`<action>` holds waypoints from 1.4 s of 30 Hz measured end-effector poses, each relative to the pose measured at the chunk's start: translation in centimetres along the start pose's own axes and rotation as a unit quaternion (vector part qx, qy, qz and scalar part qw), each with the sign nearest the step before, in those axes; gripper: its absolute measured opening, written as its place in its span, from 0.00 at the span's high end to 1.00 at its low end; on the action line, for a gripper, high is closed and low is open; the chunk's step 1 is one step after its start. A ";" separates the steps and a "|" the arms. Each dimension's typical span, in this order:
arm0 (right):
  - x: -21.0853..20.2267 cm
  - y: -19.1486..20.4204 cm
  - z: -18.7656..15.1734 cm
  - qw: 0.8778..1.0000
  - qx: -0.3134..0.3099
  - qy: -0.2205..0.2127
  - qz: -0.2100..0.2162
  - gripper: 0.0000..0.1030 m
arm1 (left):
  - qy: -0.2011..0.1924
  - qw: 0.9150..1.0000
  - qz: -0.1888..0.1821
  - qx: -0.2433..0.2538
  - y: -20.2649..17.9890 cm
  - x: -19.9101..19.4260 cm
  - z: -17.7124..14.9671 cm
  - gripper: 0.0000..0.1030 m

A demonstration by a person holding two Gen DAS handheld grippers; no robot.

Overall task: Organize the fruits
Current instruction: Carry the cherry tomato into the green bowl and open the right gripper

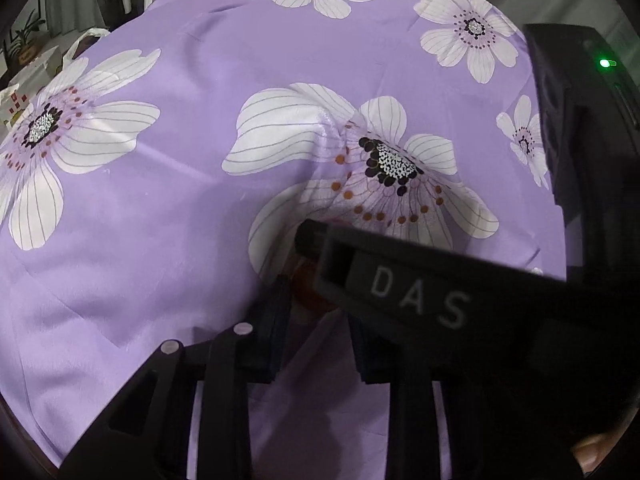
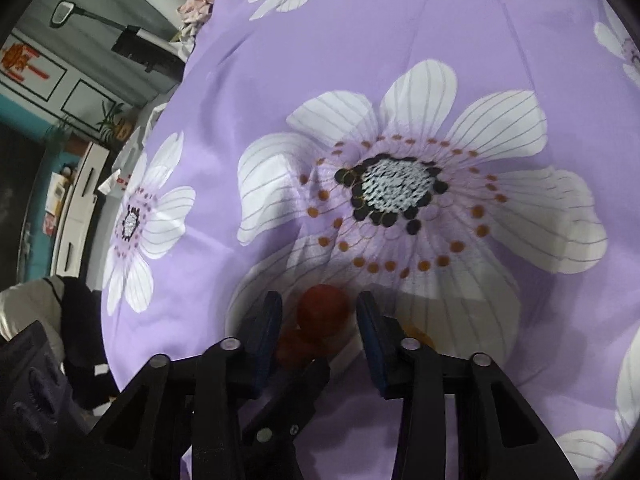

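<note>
A dark red round fruit [image 2: 323,311] lies on the purple flowered cloth [image 2: 224,272], with a second reddish fruit [image 2: 292,350] just below it. My right gripper [image 2: 318,316] is open with its jaws on either side of the upper fruit, not clamped. In the left wrist view my left gripper [image 1: 316,312] is open around a reddish fruit [image 1: 306,284]. The other gripper's black body marked "DAS" [image 1: 420,296] crosses over it and hides most of the fruit and the right finger.
The cloth [image 1: 160,220] covers the whole table, with a raised fold near the big flower [image 1: 340,136]. The table's left edge [image 2: 132,184] drops to a room with cabinets and plants. An orange-yellow thing [image 2: 416,330] shows partly behind my right finger.
</note>
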State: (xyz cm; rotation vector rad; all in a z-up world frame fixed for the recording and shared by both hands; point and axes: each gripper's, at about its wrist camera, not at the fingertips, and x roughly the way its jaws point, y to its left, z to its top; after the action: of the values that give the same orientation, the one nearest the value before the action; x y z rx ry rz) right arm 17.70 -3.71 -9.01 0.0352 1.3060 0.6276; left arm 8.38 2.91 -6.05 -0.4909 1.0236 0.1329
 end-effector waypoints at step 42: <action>-26.4 -17.2 -17.8 0.896 0.251 -0.333 -0.152 0.72 | -0.082 0.941 -0.218 0.245 -21.1 -9.3 -8.8 0.74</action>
State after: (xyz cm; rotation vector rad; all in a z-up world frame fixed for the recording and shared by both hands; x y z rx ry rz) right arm 5.42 -35.59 2.97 0.4274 0.7440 -0.0255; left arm 3.57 -18.62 5.04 -0.2334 0.7269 -0.4634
